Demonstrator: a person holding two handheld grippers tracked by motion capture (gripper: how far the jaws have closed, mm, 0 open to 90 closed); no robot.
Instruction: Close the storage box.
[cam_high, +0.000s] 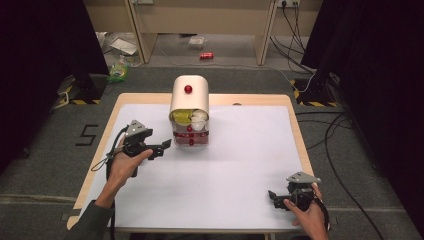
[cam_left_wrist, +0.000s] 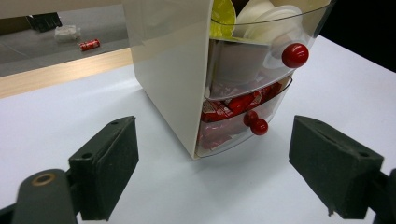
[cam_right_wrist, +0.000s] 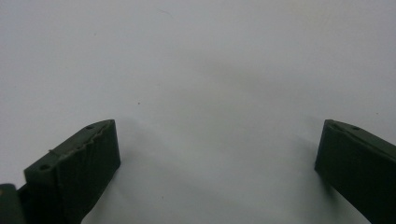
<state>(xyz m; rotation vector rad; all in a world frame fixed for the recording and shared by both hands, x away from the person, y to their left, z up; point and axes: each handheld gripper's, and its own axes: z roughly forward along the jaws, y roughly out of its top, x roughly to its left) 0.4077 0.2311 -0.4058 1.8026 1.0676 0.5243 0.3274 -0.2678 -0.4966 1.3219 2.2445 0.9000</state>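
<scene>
A cream drawer cabinet (cam_high: 189, 100) with a red knob on top stands at the table's far middle. Its clear drawers (cam_left_wrist: 243, 100) carry red knobs (cam_left_wrist: 294, 54); the upper one holds yellow and white items, the lower ones red packets (cam_left_wrist: 219, 112). My left gripper (cam_high: 164, 146) hovers just left of the cabinet's lower drawers, jaws open and empty, and it looks at the cabinet (cam_left_wrist: 173, 70) from close by. My right gripper (cam_high: 272, 196) rests near the front right of the table, open, with nothing but white surface between its jaws (cam_right_wrist: 215, 154).
A white sheet (cam_high: 240, 160) covers the wooden table (cam_high: 295, 125). Beyond the far edge are a wooden frame, a red can (cam_high: 206, 56) on the floor, cables and dark curtains at both sides.
</scene>
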